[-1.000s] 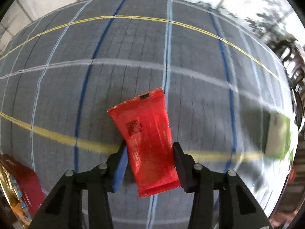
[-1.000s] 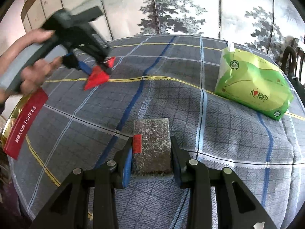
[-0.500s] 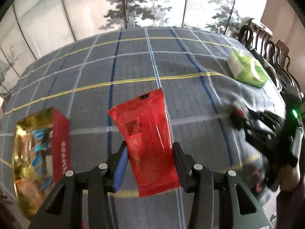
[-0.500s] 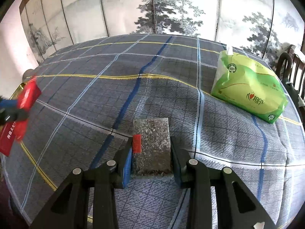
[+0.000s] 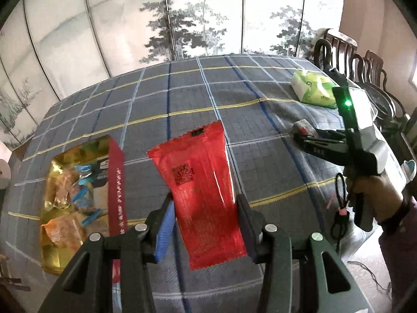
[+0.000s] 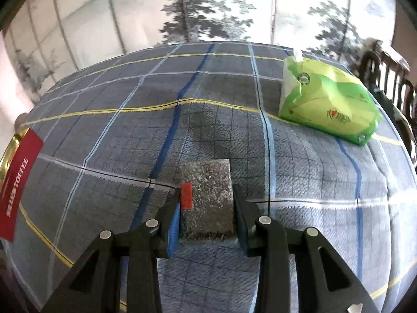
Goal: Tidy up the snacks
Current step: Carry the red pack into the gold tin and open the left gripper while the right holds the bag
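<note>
Soft daylight fills both views, bright on the painted screen (image 5: 198,26) behind and even across the worktop (image 5: 182,99). Fisheye distortion bows the cloth's grid lines and leaves dark corners. The red wrapper (image 5: 203,193) shows a thin glare streak. The right wrist view is slightly motion-blurred, especially along the screen; shadows beneath the green pack (image 6: 328,104) are soft.

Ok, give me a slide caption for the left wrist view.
Left gripper holds a red snack packet over the plaid tablecloth, beside the open gold toffee box.
</note>
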Available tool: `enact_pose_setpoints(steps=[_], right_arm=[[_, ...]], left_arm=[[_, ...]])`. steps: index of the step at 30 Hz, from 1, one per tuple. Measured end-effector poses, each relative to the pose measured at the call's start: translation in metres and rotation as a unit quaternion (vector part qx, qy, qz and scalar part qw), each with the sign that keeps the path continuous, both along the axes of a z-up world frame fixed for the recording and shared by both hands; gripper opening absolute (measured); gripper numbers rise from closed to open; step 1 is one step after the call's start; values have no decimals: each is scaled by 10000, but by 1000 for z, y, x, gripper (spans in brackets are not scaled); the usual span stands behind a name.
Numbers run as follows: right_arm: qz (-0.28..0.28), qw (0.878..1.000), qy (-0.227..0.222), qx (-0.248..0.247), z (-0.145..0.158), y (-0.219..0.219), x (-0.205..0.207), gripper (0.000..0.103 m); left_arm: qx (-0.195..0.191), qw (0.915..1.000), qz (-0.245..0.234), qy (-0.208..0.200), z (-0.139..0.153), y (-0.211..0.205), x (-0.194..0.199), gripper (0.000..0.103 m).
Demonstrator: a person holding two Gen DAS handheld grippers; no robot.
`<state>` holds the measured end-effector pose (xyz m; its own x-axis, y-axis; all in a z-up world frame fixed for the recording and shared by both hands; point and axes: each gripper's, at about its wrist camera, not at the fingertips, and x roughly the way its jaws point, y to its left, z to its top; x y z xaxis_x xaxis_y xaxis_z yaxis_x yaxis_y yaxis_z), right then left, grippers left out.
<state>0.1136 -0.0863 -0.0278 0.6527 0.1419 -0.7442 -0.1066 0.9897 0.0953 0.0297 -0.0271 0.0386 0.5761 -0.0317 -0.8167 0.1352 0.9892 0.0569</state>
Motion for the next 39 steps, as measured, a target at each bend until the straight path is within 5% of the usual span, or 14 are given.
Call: enact_pose_setpoints(steps=[12, 22, 39], right_arm=[[-676, 9976, -177, 4, -1, 13, -19, 33], [-435, 9971, -594, 197, 16, 35, -49, 32], [-313, 9965, -412, 661, -6, 61, -72, 32]], left_arm=[[65, 9997, 129, -197, 5, 29, -28, 46], [67, 9991, 320, -268, 2, 52, -37, 46], [-59, 9968, 773, -218, -6, 100, -49, 46]])
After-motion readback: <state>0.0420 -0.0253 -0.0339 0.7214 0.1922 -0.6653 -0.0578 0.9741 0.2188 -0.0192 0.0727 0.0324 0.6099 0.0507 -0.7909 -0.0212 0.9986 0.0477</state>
